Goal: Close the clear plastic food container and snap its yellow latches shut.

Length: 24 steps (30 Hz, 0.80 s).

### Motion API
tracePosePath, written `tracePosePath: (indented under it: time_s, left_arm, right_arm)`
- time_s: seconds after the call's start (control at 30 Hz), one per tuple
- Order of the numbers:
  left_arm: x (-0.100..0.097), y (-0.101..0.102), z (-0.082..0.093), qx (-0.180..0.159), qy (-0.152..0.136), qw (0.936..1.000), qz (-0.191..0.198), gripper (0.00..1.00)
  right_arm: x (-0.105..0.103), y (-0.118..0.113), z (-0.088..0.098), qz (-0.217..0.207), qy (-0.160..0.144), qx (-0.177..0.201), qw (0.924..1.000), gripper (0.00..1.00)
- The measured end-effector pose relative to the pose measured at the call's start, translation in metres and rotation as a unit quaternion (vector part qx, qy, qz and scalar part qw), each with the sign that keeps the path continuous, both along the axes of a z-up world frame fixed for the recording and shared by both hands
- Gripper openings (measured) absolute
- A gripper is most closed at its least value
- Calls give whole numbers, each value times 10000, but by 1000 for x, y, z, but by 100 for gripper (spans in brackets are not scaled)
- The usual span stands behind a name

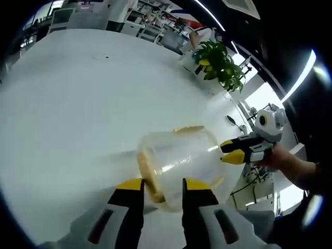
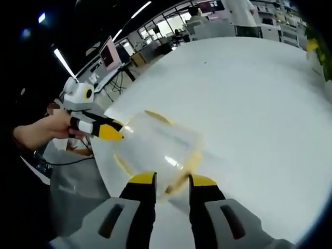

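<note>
The clear plastic food container [image 1: 179,161] lies blurred over the white table [image 1: 78,104], its yellow latch [image 1: 148,176] running down between my left gripper's [image 1: 162,185] jaws. Those jaws stand narrow, shut on that rim. The right gripper [image 1: 231,151] comes in from the right and meets the container's far side. In the right gripper view the container [image 2: 161,145] sits just ahead of my right gripper [image 2: 173,180], whose jaws are shut on a yellow latch [image 2: 181,179] at the near rim. The left gripper [image 2: 111,132] touches the container's left side, held by a hand [image 2: 41,132].
A potted green plant [image 1: 220,62] stands at the table's far edge, also at the right gripper view's margin [image 2: 319,52]. Desks, monitors and people fill the room behind [image 2: 207,21]. The table edge [image 2: 104,171] runs close to the container on the left.
</note>
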<state>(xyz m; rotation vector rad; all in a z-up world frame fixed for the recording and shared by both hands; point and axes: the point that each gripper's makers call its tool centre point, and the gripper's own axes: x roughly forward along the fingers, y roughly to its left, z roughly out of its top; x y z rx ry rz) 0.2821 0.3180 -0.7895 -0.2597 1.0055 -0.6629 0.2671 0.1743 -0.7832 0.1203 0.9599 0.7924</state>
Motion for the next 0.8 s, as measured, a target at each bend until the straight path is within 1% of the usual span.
tracePosePath:
  time_s: [0.07,0.13,0.17,0.2,0.23,0.27,0.3,0.33,0.37,0.4,0.43,0.47,0.5,0.53,0.57,0.6,0.63,0.7,0.73,0.77,0.8]
  left_arm:
    - [0,0,2,1,-65,10000,-15,22]
    - [1,-1,4,112,-172,9998,-41,22]
    - [1,-1,4,168,-225,9996,-74,22]
    - [2,-1,6,283,-361,9988,-177,23]
    - [4,-2,8,462,-554,9968,-337,23]
    - [6,-2,9,578,-667,9952,-422,24]
    - [7,-4,10,775,-875,9910,-651,24]
    - [8,-4,12,896,-1013,9874,-819,25]
    - [9,-6,14,1128,-1260,9796,-1090,26]
    - [11,-5,16,1266,-1425,9738,-1240,28]
    - [12,-6,18,1475,-1585,9665,-1379,30]
    - [13,-6,19,1587,-1674,9612,-1510,31]
    - [13,-8,21,1732,-1802,9538,-1670,32]
    - [13,-7,23,1838,-1844,9502,-1711,33]
    - [13,-9,24,1918,-1916,9453,-1815,33]
    - [13,-13,25,2015,-2062,9352,-2055,33]
    - [12,-16,26,2078,-2154,9288,-2183,32]
    - [13,-19,29,2301,-2387,9113,-2440,32]
    - [13,-22,30,2397,-2493,9010,-2620,33]
    - [11,-25,31,2442,-2539,8949,-2738,33]
    - [11,-27,31,2463,-2544,8912,-2834,34]
  right_arm:
    - [0,-1,2,50,-20,-32,10000,22]
    - [1,-1,2,179,-30,-118,9998,23]
    - [1,-3,3,425,-161,-277,9986,23]
    - [4,-3,4,551,-306,-403,9972,23]
    - [4,-3,6,867,-526,-590,9931,24]
    - [4,-2,7,1152,-677,-735,9883,25]
    - [5,-2,10,1523,-1013,-981,9782,27]
    - [7,-1,10,1708,-1165,-1132,9718,28]
    - [7,-2,10,1927,-1302,-1290,9640,30]
    - [8,-1,11,1977,-1292,-1361,9621,31]
    - [8,-1,11,2109,-1399,-1441,9567,33]
    - [10,0,12,2179,-1445,-1502,9535,34]
    - [9,0,12,2300,-1518,-1554,9486,34]
    - [10,2,13,2422,-1549,-1610,9442,34]
    - [8,3,13,2452,-1559,-1614,9432,33]
    - [8,7,14,2511,-1587,-1606,9413,33]
    - [7,9,15,2551,-1605,-1576,9404,34]
    - [7,15,19,2632,-1636,-1516,9386,35]
    - [8,20,21,2683,-1673,-1466,9373,36]
    - [7,22,21,2720,-1672,-1435,9367,35]
    - [8,25,21,2778,-1662,-1429,9353,34]
